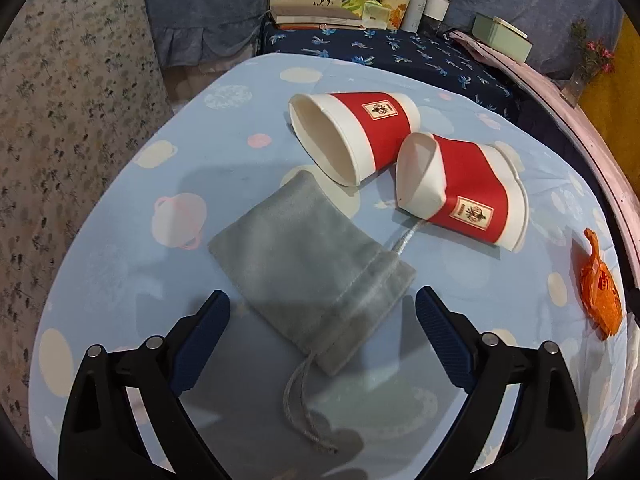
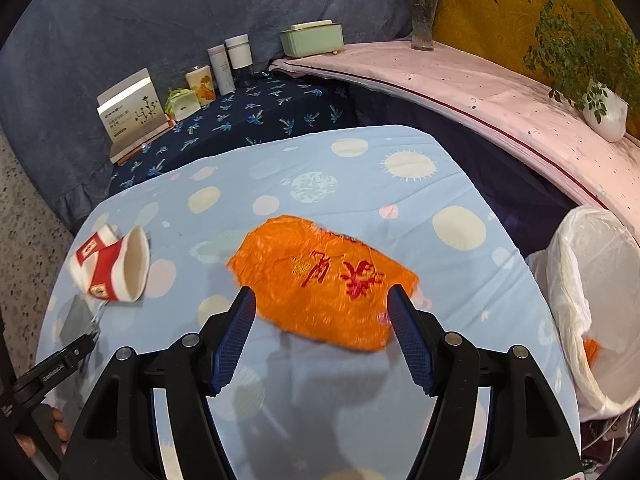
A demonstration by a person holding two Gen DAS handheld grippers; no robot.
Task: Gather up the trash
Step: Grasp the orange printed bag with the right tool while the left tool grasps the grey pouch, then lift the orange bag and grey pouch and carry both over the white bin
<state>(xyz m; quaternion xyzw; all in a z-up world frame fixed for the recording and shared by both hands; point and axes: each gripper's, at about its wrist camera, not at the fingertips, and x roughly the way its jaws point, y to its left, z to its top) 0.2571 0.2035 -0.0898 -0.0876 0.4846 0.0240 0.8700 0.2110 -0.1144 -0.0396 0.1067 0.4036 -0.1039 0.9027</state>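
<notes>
Left gripper [image 1: 322,312]: jaws spread wide and released, hanging above the drawstring end of a grey pouch [image 1: 316,264]; the pads do not press on it.
Right gripper [image 2: 322,316]: jaws apart and released, poised over the near edge of an orange wrapper [image 2: 320,280]; nothing is clamped between the pads.
Counter [image 1: 120,280]: covered with a light blue cloth printed with pale circles.
Cups: two red and white paper cups lie on their sides, touching; the far cup [image 1: 352,136] shows its open mouth, the near cup [image 1: 460,192] is crushed at the rim and lies on the pouch's cord.
Only in the left wrist view: the whole pouch with its looped cord, and both cups seen close; the wrapper shows only as a small strip at the right edge [image 1: 600,288].
Only in the right wrist view: the wrapper's red lettering, a white-lined bin [image 2: 592,300] just beside the counter's right edge with something orange inside, and the left gripper's black frame at the lower left [image 2: 52,368].
Background: boxes and cans stand on a dark blue patterned surface [image 2: 248,116] behind the counter.
</notes>
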